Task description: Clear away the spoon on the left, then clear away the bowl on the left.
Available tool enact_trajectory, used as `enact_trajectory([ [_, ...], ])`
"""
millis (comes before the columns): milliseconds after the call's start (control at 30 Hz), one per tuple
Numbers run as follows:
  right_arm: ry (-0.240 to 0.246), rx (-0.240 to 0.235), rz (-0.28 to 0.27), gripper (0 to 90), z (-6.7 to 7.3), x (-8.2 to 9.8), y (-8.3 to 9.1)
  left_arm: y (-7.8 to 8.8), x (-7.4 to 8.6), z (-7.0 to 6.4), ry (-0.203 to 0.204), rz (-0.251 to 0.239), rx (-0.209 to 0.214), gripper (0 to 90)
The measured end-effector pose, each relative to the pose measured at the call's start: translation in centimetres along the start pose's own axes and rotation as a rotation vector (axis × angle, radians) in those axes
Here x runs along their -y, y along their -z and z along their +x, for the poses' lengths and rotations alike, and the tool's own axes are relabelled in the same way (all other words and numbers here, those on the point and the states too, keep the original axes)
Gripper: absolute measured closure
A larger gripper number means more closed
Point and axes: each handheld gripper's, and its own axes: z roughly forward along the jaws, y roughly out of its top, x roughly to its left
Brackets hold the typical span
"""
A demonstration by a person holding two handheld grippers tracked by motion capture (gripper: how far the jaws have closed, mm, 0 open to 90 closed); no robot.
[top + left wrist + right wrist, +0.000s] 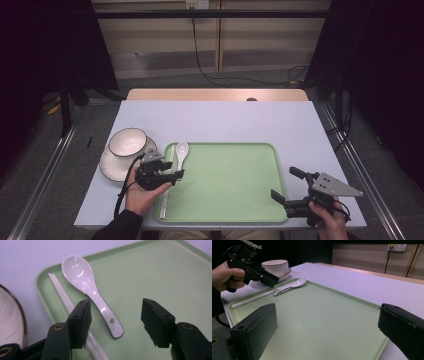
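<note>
A white ceramic spoon (181,150) (82,277) (294,284) lies at the left end of the green tray (230,200) (162,270) (324,315), bowl pointing away from me. White chopsticks (166,185) (62,293) (254,298) lie along the tray's left rim beside it. My left gripper (172,167) (116,320) (270,280) is open just above the spoon's handle, its jaws either side of the handle end without pressing it. At the tray's right front corner my right gripper (286,184) (328,325) is open with nothing between its jaws.
A white bowl (128,142) (275,266) (10,315) with a dark rim stands on a saucer (111,167), left of the tray. The pale table (215,120) stretches bare behind the tray. Most of the tray's surface holds nothing.
</note>
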Motion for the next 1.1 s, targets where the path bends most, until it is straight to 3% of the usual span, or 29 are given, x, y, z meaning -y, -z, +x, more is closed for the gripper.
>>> enact_trajectory([
  [133, -0.007, 0.001, 0.003, 2.1, 0.0, 0.0, -0.2, 0.6, 0.1, 0.2, -0.029, -0.007, -0.03, 32.2],
  [267, 0.0, 0.005, 0.004, 2.1, 0.0, -0.1, -0.1, 1.4, 0.1, 0.6, -0.036, -0.052, -0.043, 24.9],
  [467, -0.007, 0.005, 0.004, 2.1, 0.0, 0.0, -0.2, 2.1, 0.0, 2.1, 0.021, -0.066, -0.052, 14.7],
  [800, -0.008, 0.007, 0.002, 2.1, 0.0, 0.0, -0.2, 3.5, -0.2, 3.3, 0.037, -0.113, -0.106, 13.8],
  [867, -0.005, 0.006, 0.0, 2.1, 0.0, 0.0, -0.2, 3.6, -0.2, 3.5, 0.042, -0.124, -0.137, 13.5],
  [967, -0.001, 0.003, 0.006, 2.1, 0.0, -0.1, -0.1, 3.8, -0.2, 4.1, 0.044, -0.105, -0.129, 10.4],
  [1100, -0.006, 0.006, 0.005, 2.1, 0.0, 0.0, -0.2, 4.5, -0.2, 4.4, 0.054, -0.133, -0.146, 10.2],
])
